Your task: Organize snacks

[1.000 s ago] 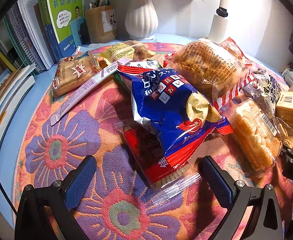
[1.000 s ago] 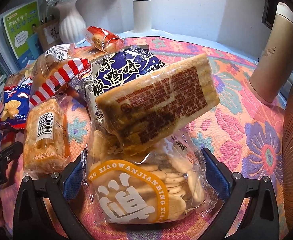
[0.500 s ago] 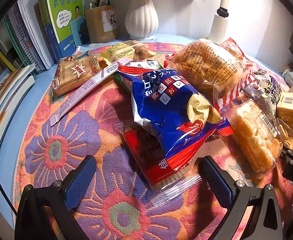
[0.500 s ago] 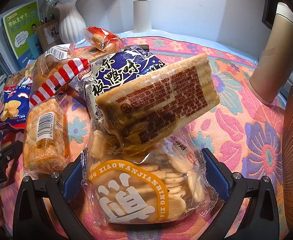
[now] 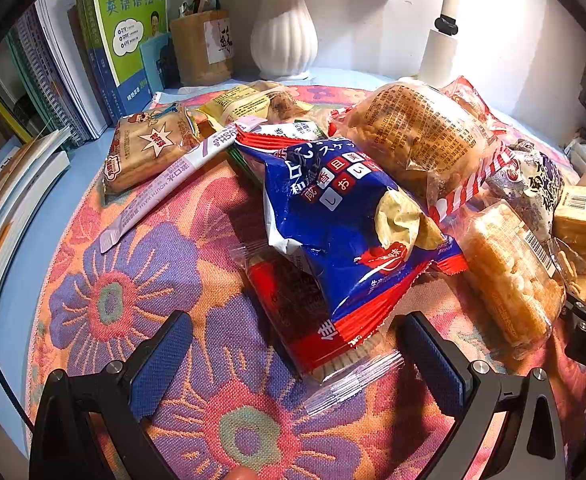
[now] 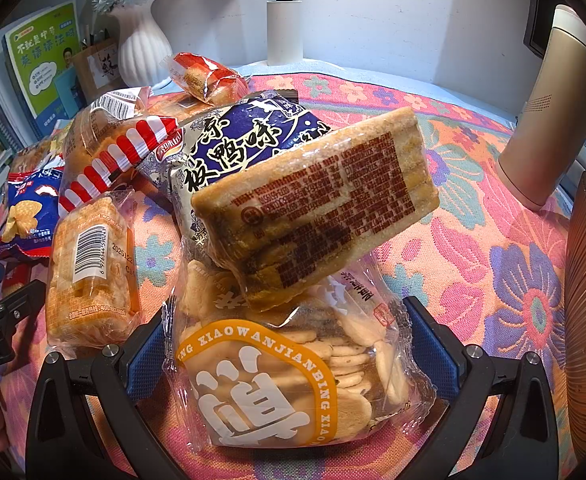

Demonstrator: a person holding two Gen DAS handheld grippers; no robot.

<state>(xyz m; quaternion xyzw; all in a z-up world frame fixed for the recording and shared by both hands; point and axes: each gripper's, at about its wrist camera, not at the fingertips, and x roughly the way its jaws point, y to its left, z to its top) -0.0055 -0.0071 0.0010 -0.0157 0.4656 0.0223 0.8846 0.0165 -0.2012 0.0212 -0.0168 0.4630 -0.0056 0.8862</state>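
Snacks [image 5: 357, 216] lie heaped on the flowered cloth [image 5: 125, 300] over the worktop. Left tool [image 5: 293, 354] gapes wide around a red packet's [image 5: 313, 336] near end, pads not touching. Right tool [image 6: 289, 354] stands wide too, its pads flanking a clear cracker bag [image 6: 293, 376].

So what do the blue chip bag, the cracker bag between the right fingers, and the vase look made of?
Blue chip bag: glossy printed plastic film, judging by its creases and highlights. Cracker bag: clear, shiny plastic with the crackers visible through it. Vase: white and ribbed with a smooth sheen, probably glazed ceramic, though plastic can't be excluded.
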